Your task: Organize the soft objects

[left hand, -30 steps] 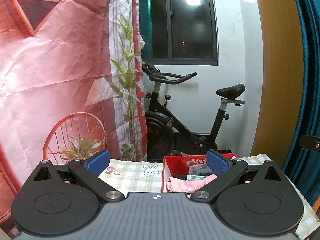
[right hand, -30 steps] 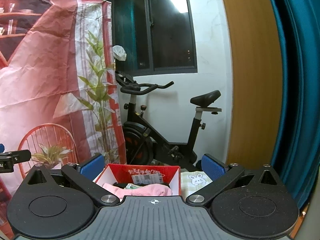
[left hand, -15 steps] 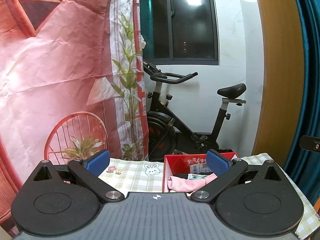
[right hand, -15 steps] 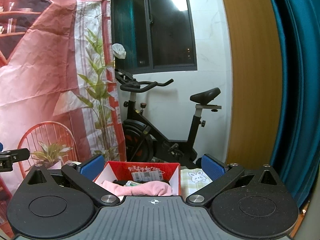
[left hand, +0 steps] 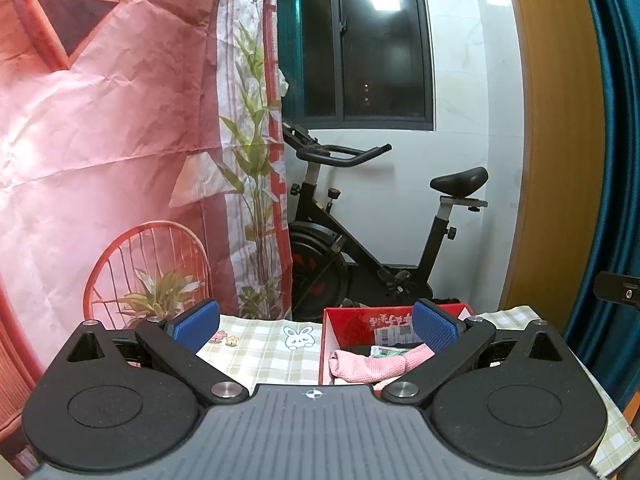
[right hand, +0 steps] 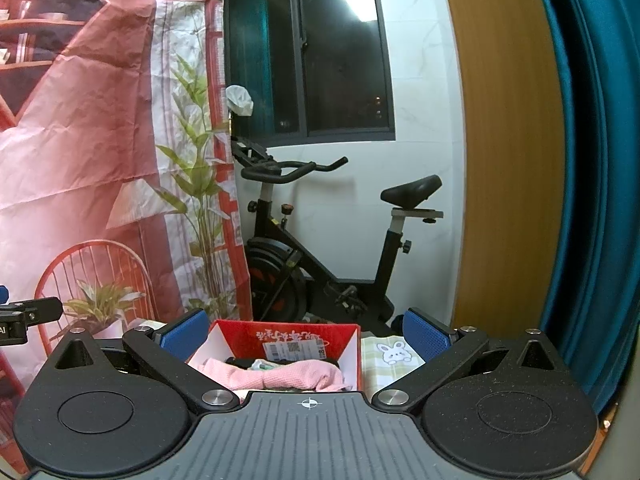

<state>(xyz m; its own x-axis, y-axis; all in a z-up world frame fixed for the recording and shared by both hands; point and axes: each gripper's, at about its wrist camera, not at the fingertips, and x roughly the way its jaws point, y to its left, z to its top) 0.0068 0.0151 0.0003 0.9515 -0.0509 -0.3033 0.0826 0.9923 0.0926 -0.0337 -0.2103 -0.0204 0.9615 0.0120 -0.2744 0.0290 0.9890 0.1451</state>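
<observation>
A checked tablecloth (left hand: 260, 356) with a rabbit print covers the table, and on its right part stands a red box (right hand: 280, 334) — the place, I judge, where soft things are collected. Inside it lies a pink cloth (right hand: 276, 376), rolled, on top of darker items I cannot identify. The left gripper (left hand: 316, 326) and the right gripper (right hand: 306, 332) are both spread wide and hold nothing — probably they stay above the near edge to survey before reaching.

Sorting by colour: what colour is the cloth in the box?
Pink cloth in the red box; clearest from the right wrist.
</observation>
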